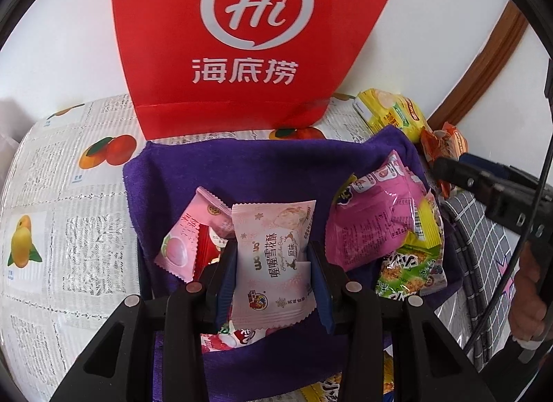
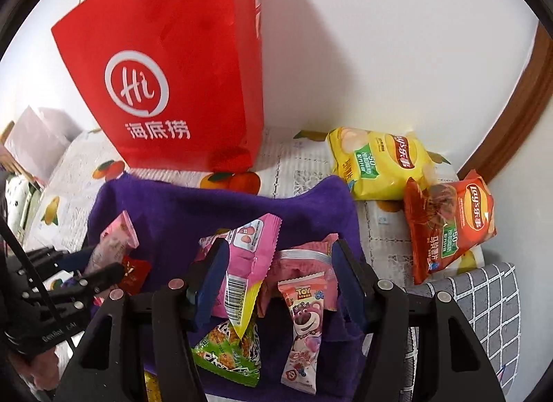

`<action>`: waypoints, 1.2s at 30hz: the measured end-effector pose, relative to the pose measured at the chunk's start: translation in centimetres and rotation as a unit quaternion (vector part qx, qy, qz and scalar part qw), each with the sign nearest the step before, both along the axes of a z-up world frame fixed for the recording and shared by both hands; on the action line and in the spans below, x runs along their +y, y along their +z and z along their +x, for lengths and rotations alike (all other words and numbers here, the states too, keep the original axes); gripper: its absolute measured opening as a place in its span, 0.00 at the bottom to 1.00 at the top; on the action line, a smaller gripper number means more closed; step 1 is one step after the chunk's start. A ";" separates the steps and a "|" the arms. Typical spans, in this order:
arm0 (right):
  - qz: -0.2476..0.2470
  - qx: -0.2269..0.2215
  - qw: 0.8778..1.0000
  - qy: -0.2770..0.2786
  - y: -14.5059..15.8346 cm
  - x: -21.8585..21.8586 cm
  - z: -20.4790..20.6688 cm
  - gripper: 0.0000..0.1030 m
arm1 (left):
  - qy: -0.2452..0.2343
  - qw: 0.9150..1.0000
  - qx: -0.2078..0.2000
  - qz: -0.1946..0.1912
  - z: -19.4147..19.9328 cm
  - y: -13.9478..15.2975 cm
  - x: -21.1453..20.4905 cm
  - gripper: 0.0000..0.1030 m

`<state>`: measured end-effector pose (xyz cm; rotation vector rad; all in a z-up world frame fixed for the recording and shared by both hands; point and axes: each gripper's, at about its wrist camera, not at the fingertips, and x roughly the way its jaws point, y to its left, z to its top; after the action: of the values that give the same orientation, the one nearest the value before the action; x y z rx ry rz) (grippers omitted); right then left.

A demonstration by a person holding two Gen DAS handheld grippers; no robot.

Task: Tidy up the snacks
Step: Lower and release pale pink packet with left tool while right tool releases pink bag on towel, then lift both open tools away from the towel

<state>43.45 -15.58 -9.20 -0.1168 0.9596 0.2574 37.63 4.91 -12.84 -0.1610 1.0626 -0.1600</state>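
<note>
A pale pink snowflake-pastry wrapper (image 1: 273, 263) is clamped between the pads of the left gripper (image 1: 273, 274), lifted above the purple cloth (image 1: 221, 174). The right gripper (image 2: 278, 284) is seen spread and grasping nothing, a pink foil packet (image 2: 252, 256) and a Toy Story bear sweet (image 2: 304, 326) lying under it. Little appears sorted: most snacks are heaped on the cloth before the red paper bag (image 1: 242, 39). Only in the right view are the yellow crisp packet (image 2: 380, 163) and orange crisp packet (image 2: 449, 225) fully shown.
</note>
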 end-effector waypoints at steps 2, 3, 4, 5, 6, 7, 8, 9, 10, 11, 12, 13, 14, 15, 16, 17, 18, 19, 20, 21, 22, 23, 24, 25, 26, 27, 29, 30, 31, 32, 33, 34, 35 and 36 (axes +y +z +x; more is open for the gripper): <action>0.008 0.000 1.000 0.000 0.2 0.0 -0.1 0.59 | -0.003 1.000 0.001 0.000 0.0 -0.1 -0.1 0.37; 0.010 0.000 1.000 0.001 0.2 0.0 -0.1 0.59 | -0.005 1.000 0.002 0.000 0.0 -0.2 -0.2 0.37; 0.011 0.000 1.000 0.001 0.2 0.0 -0.1 0.59 | -0.007 1.000 0.002 0.000 0.0 -0.2 -0.3 0.37; 0.010 -0.001 1.000 0.002 0.2 0.0 -0.1 0.59 | -0.008 1.000 0.002 0.001 0.0 -0.2 -0.4 0.37; 0.009 -0.002 1.000 0.003 0.2 0.1 -0.2 0.59 | -0.009 1.000 0.003 0.000 0.0 -0.2 -0.4 0.37; 0.008 -0.002 1.000 0.004 0.2 0.1 -0.2 0.59 | -0.010 1.000 0.003 -0.001 -0.1 -0.2 -0.5 0.37; 0.008 -0.003 1.000 0.004 0.2 0.2 -0.2 0.59 | -0.011 1.000 0.004 -0.003 -0.1 -0.2 -0.5 0.37; 0.009 -0.003 1.000 0.005 0.2 0.2 -0.3 0.59 | -0.011 1.000 0.004 -0.004 -0.1 -0.2 -0.5 0.37; 0.009 -0.003 1.000 0.005 0.2 0.2 -0.3 0.59 | -0.011 1.000 0.004 -0.004 -0.1 -0.2 -0.5 0.37; 0.009 -0.003 1.000 0.004 0.2 0.2 -0.3 0.59 | -0.011 1.000 0.005 -0.007 -0.1 -0.2 -0.4 0.38; 0.009 -0.002 1.000 0.004 0.2 0.2 -0.3 0.59 | -0.012 1.000 0.006 -0.010 -0.1 -0.2 -0.3 0.38; 0.009 -0.002 1.000 0.005 0.2 0.1 -0.3 0.59 | -0.013 1.000 0.008 -0.016 -0.1 -0.3 -0.3 0.39; 0.009 -0.003 1.000 0.005 0.2 0.1 -0.3 0.59 | -0.013 1.000 0.008 -0.019 0.0 -0.3 -0.2 0.39; 0.009 -0.002 1.000 0.004 0.2 0.2 -0.3 0.59 | -0.014 1.000 0.009 -0.022 0.0 -0.3 -0.2 0.39; 0.009 -0.002 1.000 0.005 0.2 0.2 -0.3 0.59 | -0.014 1.000 0.009 -0.024 0.0 -0.3 -0.2 0.39; 0.008 -0.002 1.000 0.006 0.2 0.2 -0.3 0.59 | -0.016 0.999 0.008 -0.026 0.0 -0.3 -0.2 0.39; 0.007 -0.001 1.000 0.006 0.2 0.2 -0.2 0.59 | -0.018 0.999 0.007 -0.029 0.0 -0.3 -0.2 0.39; 0.006 -0.001 1.000 0.005 0.1 0.2 -0.2 0.59 | -0.020 0.999 0.006 -0.034 0.0 -0.3 -0.3 0.39; 0.006 0.000 1.000 0.005 0.1 0.3 -0.2 0.59 | -0.021 0.999 0.006 -0.036 0.0 -0.2 -0.4 0.39; 0.006 0.000 1.000 0.005 0.1 0.3 -0.2 0.59 | -0.023 0.999 0.005 -0.037 -0.1 -0.2 -0.4 0.39; 0.006 0.001 1.000 0.005 0.1 0.4 -0.2 0.59 | -0.025 0.999 0.004 -0.038 -0.1 -0.2 -0.5 0.39; 0.007 0.001 1.000 0.006 0.0 0.4 -0.2 0.59 | -0.026 0.999 0.004 -0.038 0.0 -0.2 -0.7 0.41; 0.007 0.001 1.000 0.007 0.0 0.4 -0.2 0.59 | -0.028 0.999 0.005 -0.038 0.0 -0.2 -0.8 0.41; 0.006 0.000 1.000 0.009 0.0 0.5 -0.2 0.59 | -0.029 0.999 0.006 -0.038 0.0 -0.2 -0.9 0.42; 0.005 -0.001 1.000 0.009 0.1 0.6 -0.2 0.59 | -0.030 0.999 0.006 -0.039 0.0 -0.2 -0.9 0.42; 0.004 -0.001 1.000 0.010 0.1 0.6 -0.3 0.59 | -0.031 0.999 0.007 -0.040 0.0 -0.1 -0.9 0.44; 0.005 -0.002 1.000 0.012 0.1 0.7 -0.3 0.59 | -0.033 0.999 0.008 -0.043 0.0 0.0 -1.0 0.45; 0.006 -0.003 1.000 0.012 0.1 0.7 -0.4 0.59 | -0.033 0.998 0.008 -0.044 0.0 0.1 -1.0 0.49; 0.007 -0.003 1.000 0.013 0.2 0.7 -0.4 0.59 | -0.033 0.998 0.005 -0.047 0.0 0.2 -1.0 0.54; 0.008 -0.003 1.000 0.014 0.2 0.7 -0.4 0.59 | -0.032 0.998 0.003 -0.048 0.0 0.3 -1.0 0.56; 0.009 -0.003 1.000 0.014 0.2 0.7 -0.4 0.59 | -0.032 0.998 0.000 -0.049 0.0 0.5 -0.9 0.57; 0.011 -0.003 1.000 0.014 0.2 0.6 -0.5 0.59 | -0.033 0.998 -0.001 -0.048 -0.1 0.6 -0.9 0.58; 0.013 -0.003 1.000 0.013 0.3 0.6 -0.5 0.59 | -0.033 0.998 -0.001 -0.048 -0.1 0.6 -0.8 0.58; 0.015 -0.004 1.000 0.012 0.4 0.5 -0.5 0.59 | -0.033 0.998 -0.002 -0.048 -0.1 0.7 -0.7 0.59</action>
<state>42.96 -15.06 -8.84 -0.1017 0.9473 0.2924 37.51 4.17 -12.15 -0.2131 1.0579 -0.2703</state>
